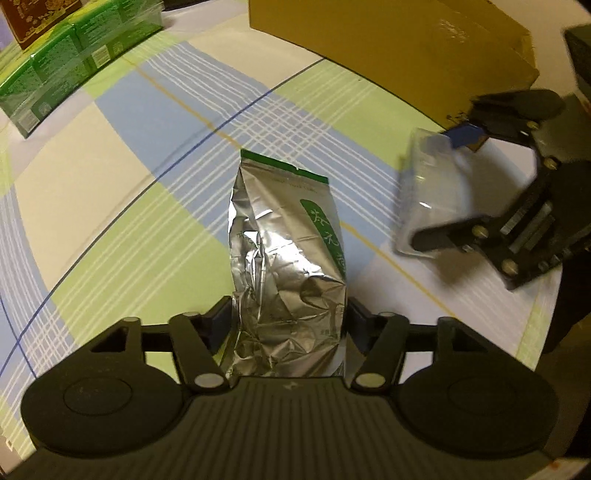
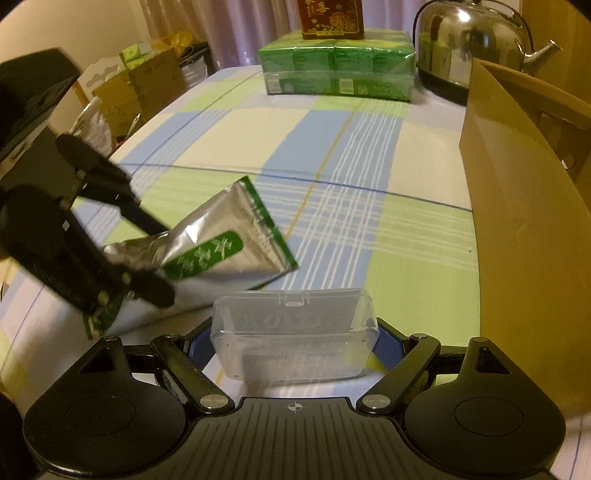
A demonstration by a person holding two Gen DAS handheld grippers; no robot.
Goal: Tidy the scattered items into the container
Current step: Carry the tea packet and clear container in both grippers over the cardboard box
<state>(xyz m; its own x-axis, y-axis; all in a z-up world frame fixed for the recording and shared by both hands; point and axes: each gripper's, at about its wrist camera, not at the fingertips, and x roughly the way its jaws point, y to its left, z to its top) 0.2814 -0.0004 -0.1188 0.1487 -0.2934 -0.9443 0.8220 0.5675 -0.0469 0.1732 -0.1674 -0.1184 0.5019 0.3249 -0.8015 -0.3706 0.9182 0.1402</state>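
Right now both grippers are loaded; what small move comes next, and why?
Probably swing the right gripper, shut on the clear plastic case, right toward the cardboard box: the box stands just beside it, while the left gripper holds the foil pouch farther off.

Cardboard box (image 2: 524,206) cut off at right edge, interior hidden; red carton (image 2: 331,18) cropped; clear case (image 1: 436,192) motion-blurred

The pouch (image 1: 288,266) is crinkled silver foil with a green top band and green label. The case (image 2: 295,332) is clear plastic. The cloth (image 2: 332,155) is checked blue, lime and cream; the box (image 2: 524,229) is tan.
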